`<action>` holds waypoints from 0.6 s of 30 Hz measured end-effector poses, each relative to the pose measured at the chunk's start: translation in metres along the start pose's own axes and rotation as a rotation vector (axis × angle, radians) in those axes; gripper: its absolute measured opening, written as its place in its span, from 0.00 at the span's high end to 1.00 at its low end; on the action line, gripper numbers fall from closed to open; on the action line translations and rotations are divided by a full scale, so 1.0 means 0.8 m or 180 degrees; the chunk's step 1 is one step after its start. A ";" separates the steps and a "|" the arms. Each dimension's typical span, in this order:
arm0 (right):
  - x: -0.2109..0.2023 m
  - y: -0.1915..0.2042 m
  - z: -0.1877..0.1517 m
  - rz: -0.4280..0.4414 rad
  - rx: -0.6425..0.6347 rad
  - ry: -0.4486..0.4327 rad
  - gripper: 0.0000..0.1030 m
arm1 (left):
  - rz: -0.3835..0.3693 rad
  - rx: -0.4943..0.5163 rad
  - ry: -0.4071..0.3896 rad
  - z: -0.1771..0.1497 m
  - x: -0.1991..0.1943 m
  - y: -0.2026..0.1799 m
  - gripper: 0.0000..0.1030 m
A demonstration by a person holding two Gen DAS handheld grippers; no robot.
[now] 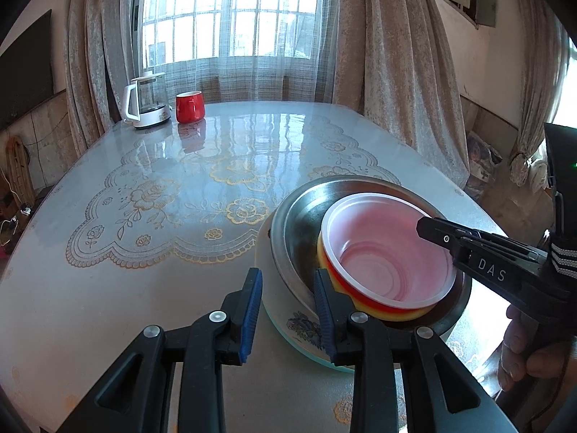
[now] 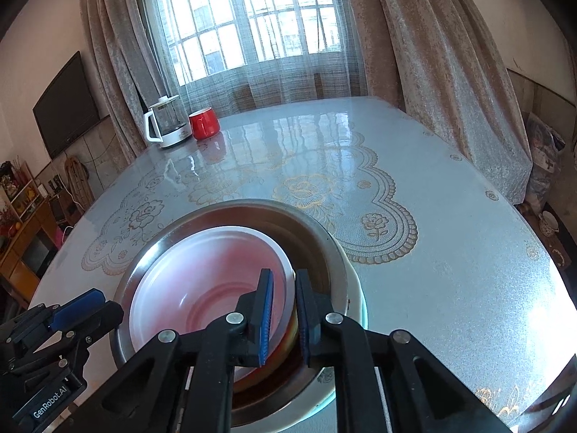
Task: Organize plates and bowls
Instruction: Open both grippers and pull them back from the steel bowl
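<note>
Steel bowl [image 1: 299, 223] on a flowered plate [image 1: 285, 310], near desk [image 1: 180, 288] edge; inside it, a white plastic bowl [image 1: 389, 249] (red and yellow outside). Right tongs [image 2: 285, 315] clamped on the plastic bowl's rim. Left tongs [image 1: 288, 319] apart, straddling the plate's edge, pads not pressing. Kettle [image 1: 148, 101] and red mug [image 1: 190, 107] at far corner.

Red-and-yellow bowl [image 1: 387, 252] with pale pink inside, silver metal bowl [image 1: 303, 216], red mug [image 1: 190, 107].
</note>
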State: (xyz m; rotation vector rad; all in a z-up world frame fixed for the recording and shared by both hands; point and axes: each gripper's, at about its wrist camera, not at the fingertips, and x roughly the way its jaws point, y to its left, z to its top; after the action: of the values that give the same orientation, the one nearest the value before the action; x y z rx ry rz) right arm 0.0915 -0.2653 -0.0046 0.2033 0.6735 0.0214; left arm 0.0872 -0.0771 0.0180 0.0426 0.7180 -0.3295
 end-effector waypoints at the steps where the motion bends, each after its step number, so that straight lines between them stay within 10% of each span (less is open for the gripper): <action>1: -0.002 0.000 -0.001 0.0008 0.0018 -0.0015 0.82 | -0.0001 -0.0004 0.0001 0.000 -0.001 0.000 0.70; 18: -0.049 0.002 -0.016 -0.0191 0.0183 -0.0348 0.61 | 0.0319 -0.0186 -0.0091 -0.016 -0.020 0.014 0.57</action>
State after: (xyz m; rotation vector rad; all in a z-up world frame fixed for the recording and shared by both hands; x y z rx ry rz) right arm 0.0533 -0.2650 0.0101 0.2378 0.5712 -0.0664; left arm 0.0713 -0.0601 0.0176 0.0185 0.6943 -0.2128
